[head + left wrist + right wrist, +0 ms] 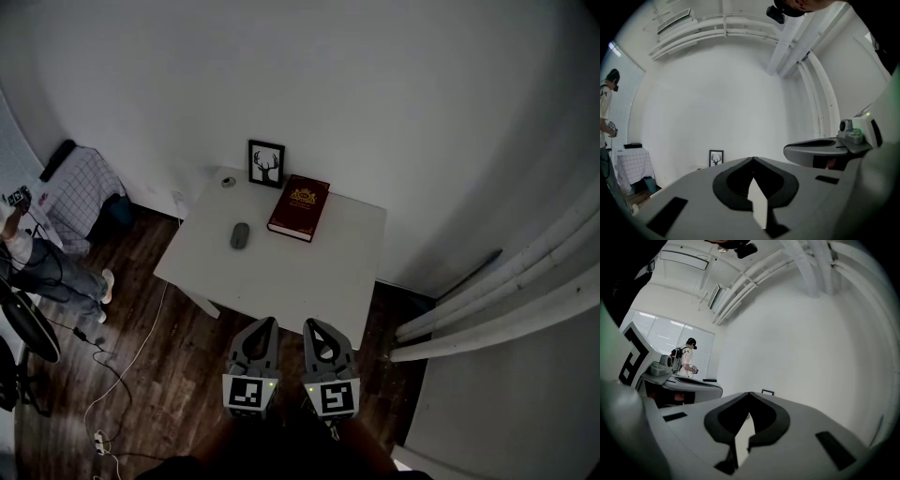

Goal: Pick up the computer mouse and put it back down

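Your left claw point(265, 322) and right claw point(311, 323) are both closed on nothing, side by side near the front edge of the surface point(309, 277). The computer mouse point(240, 235) lies well ahead on the surface's left half, just left of the red book point(299, 207). Its long axis points roughly away from you, and the left claw is nearer.

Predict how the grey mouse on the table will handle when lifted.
The mouse looks small beside the book, so probably light. Its rounded, smooth back may slip when pinched. It lies flat on the table, so it likely slides rather than rolls or tips.
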Demonstrator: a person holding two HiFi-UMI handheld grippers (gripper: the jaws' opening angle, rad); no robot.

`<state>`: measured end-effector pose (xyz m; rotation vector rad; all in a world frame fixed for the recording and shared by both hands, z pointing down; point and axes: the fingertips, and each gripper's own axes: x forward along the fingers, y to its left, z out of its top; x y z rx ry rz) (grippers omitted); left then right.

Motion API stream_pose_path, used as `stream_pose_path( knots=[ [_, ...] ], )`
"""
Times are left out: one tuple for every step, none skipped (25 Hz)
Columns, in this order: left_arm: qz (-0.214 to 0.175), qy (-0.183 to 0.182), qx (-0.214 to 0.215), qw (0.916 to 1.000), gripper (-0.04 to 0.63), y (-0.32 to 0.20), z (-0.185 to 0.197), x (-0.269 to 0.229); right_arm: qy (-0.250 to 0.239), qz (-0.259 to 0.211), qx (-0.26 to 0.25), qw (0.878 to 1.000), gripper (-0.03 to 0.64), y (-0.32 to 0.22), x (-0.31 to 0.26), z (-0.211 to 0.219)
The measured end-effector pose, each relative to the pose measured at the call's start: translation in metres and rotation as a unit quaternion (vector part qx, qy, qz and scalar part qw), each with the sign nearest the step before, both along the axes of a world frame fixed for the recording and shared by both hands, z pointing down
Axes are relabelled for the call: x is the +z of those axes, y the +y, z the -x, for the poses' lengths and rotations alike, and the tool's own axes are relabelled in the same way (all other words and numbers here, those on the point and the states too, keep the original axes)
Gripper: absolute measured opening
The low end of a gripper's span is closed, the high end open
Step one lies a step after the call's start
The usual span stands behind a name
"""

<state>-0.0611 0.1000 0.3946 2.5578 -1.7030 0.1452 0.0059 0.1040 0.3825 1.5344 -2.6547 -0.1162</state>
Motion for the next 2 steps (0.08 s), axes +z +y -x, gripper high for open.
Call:
stream_pose_path(
  knots=[
    [0.0,0.0,0.0,1.0,0.0,-0.0001,-0.0004,-0.0003,0.001,0.0,-0.001,1.0,0.018,0.0002,0.0,-0.0006],
    [0.0,-0.001,0.0,1.0,0.0,-0.0002,-0.0007,-0.0007,0.003,-0.001,-0.001,1.0,0.018,0.0005,0.0001,-0.0012]
  ],
)
